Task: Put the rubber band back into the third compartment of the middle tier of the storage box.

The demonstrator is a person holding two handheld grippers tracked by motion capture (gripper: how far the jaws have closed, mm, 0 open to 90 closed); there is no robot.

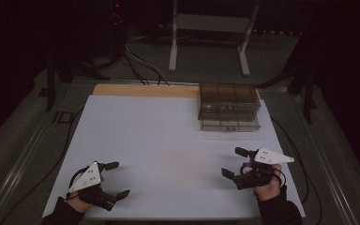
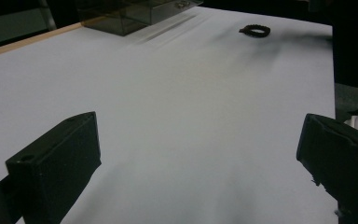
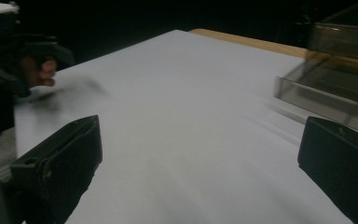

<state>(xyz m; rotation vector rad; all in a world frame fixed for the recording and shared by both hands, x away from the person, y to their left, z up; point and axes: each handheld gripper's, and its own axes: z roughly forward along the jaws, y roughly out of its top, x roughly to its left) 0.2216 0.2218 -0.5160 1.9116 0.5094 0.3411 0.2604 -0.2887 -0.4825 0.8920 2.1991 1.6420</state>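
High view shows your left gripper [image 1: 118,179] at the near left corner of the white table [image 1: 168,150], jaws spread wide and holding nothing. Your right gripper [image 1: 236,162] sits near the right edge, likewise released and empty. Beyond it, at the far right, stands the smoked clear plastic drawer organizer [image 1: 228,107], its bottom drawer seeming slightly pulled out. In the left gripper view a small dark ring [image 2: 254,31] lies on the table, far from the jaws. Reaching for the organizer carelessly, you could push the light box backward off the table's far edge.
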